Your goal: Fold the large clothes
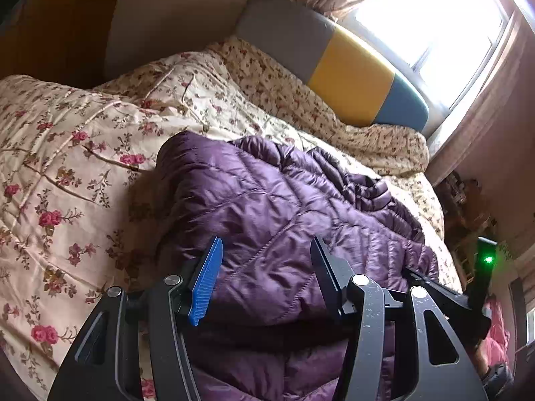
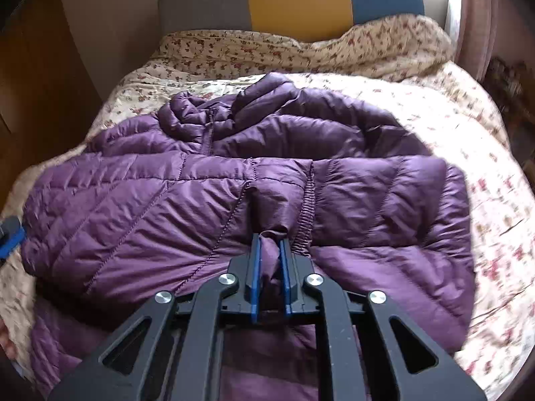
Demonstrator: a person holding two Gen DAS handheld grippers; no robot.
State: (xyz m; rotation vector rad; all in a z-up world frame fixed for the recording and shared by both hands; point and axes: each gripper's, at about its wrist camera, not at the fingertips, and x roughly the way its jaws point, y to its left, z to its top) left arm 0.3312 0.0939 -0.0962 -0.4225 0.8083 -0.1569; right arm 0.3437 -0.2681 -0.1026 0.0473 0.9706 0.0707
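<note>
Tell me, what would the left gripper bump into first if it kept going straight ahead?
Probably the purple puffy jacket: the left gripper is open right over it. Depth is hard to judge.

A bed [image 2: 468,127] fills the room, spread with a cream floral quilt [image 1: 67,153]. At twelve o'clock stands a padded headboard [image 2: 294,0] in grey, yellow and teal panels. A bright window [image 1: 434,16] at two o'clock floods in daylight, framed by pinkish curtains [image 1: 485,127]. Dark wooden furniture [image 2: 33,83] stands at nine o'clock against a pale wall [image 1: 174,6].
</note>
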